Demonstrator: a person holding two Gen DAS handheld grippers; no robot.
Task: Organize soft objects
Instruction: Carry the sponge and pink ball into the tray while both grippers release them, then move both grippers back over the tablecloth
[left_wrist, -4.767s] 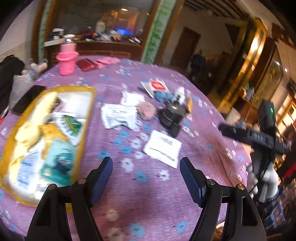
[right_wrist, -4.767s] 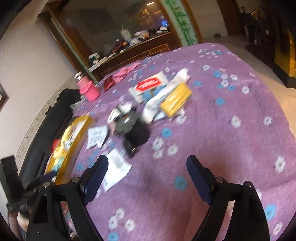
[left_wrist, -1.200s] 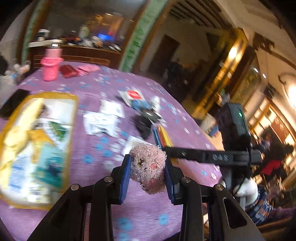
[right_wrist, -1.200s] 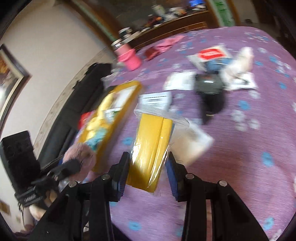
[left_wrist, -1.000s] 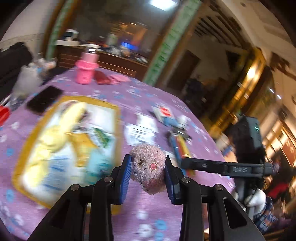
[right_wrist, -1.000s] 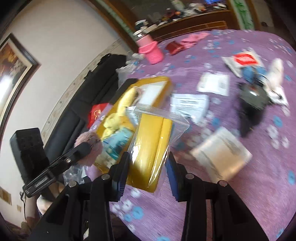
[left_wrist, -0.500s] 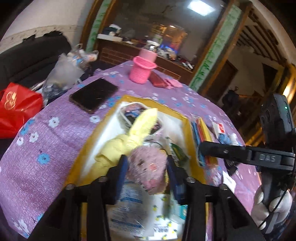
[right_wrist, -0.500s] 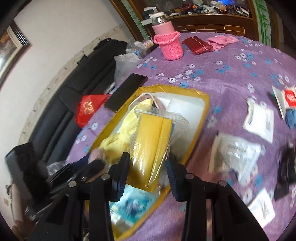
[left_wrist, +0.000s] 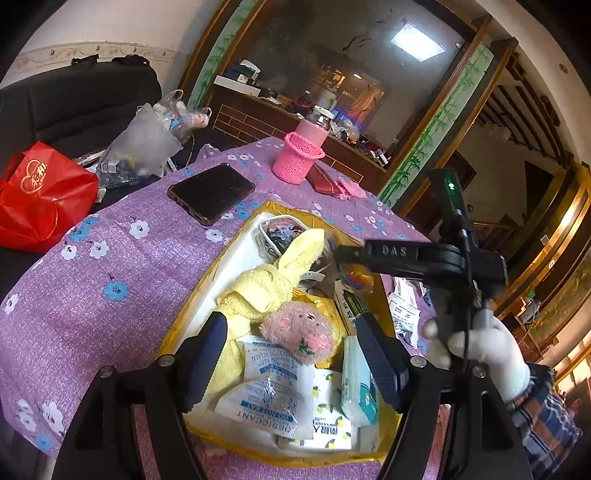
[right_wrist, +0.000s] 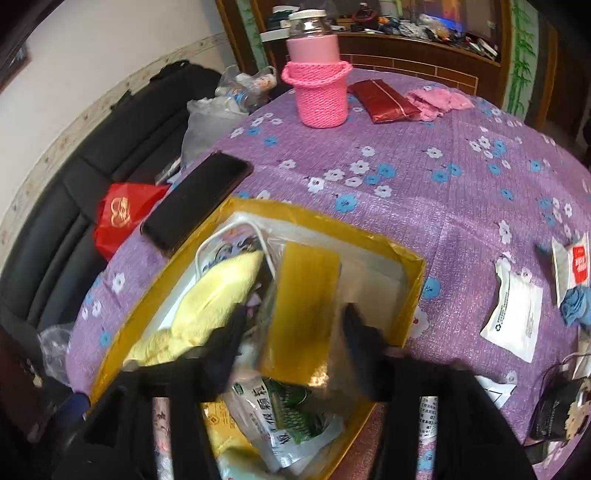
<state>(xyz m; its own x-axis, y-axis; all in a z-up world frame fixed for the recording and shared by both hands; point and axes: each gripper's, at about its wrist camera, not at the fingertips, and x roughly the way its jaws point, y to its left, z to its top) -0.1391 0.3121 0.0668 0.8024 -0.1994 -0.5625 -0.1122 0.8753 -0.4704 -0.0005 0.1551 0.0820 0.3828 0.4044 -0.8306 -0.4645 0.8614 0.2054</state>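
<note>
Plush toy lies btwn wide-open left gripper fingers, in box; right gripper spread, yellow packet btwn fingers.

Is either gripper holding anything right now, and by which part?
No. Left gripper is open above the pink plush; right gripper is open astride the yellow packet.

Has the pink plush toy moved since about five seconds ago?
Yes. The pink plush toy was out on the purple cloth, right of the yellow box; now it lies inside the box, against the yellow towel.
</note>
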